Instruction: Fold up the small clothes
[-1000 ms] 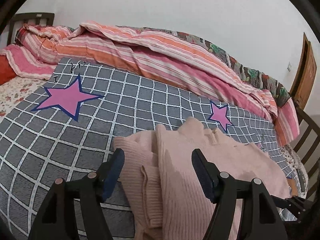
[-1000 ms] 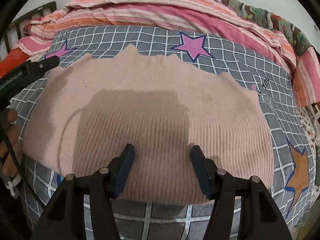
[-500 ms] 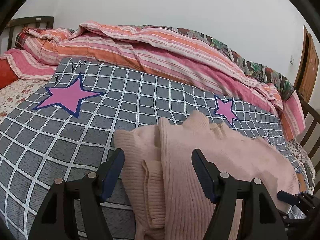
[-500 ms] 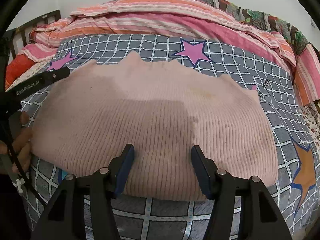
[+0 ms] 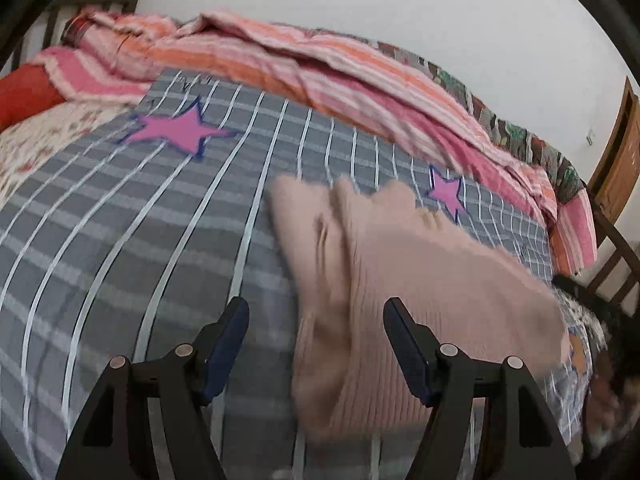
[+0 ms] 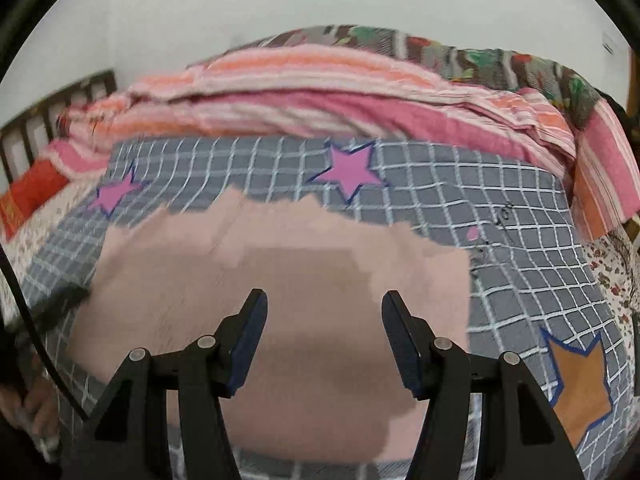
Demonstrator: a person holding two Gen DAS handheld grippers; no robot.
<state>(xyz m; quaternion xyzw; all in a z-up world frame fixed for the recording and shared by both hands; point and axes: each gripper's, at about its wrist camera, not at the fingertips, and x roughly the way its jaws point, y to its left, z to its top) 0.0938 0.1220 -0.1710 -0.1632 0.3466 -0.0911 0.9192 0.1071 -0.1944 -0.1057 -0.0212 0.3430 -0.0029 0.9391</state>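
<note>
A pale pink ribbed knit sweater [image 5: 400, 280] lies folded on the grey checked bedspread [image 5: 140, 220]. In the left wrist view its folded left edge sits just ahead of my left gripper [image 5: 316, 320], which is open and empty above the bedspread. In the right wrist view the sweater [image 6: 280, 280] spreads wide under my right gripper [image 6: 324, 312], which is open, empty and raised over the near hem. Both views are blurred by motion.
A rumpled pink and orange striped quilt [image 5: 320, 76] is heaped along the far side of the bed. A red pillow [image 5: 24, 96] lies at the far left. A wooden bed frame [image 5: 612, 248] and a door [image 5: 616, 160] stand at the right.
Both grippers have lifted and pulled back from the sweater, which now looks farther away in both views. Both stay open. The sweater has not moved.
</note>
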